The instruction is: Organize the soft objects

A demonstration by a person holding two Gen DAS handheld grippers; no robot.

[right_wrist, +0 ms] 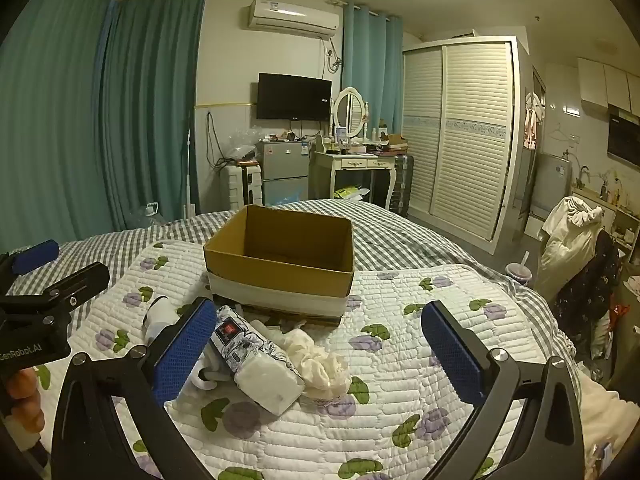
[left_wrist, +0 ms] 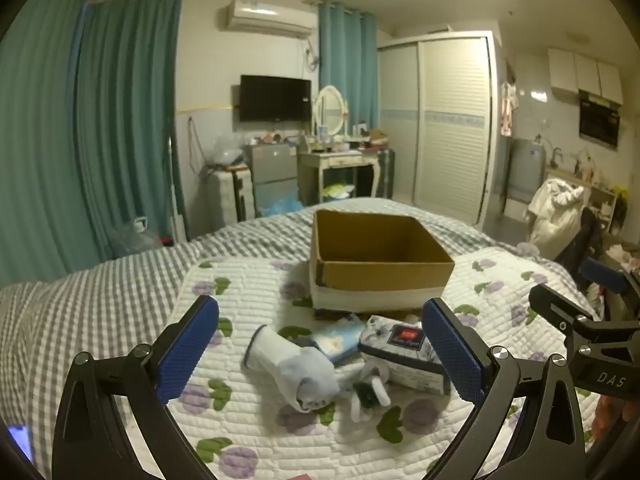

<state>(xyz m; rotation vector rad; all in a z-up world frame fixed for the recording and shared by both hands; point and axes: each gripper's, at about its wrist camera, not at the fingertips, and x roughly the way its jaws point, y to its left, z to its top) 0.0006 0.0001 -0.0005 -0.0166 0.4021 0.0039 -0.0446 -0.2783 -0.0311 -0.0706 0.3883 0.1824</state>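
Note:
An open cardboard box stands on the floral quilt; it also shows in the right wrist view. In front of it lie a rolled white and blue sock, a small blue packet, a floral tissue pack and a small white plush toy. The right wrist view shows the tissue pack and a cream crumpled cloth. My left gripper is open above the sock and toy. My right gripper is open over the tissue pack and cloth.
The quilt lies on a grey checked bed. The right gripper's body sits at the right in the left wrist view; the left gripper's body at the left in the right wrist view. A chair with clothes stands right of the bed.

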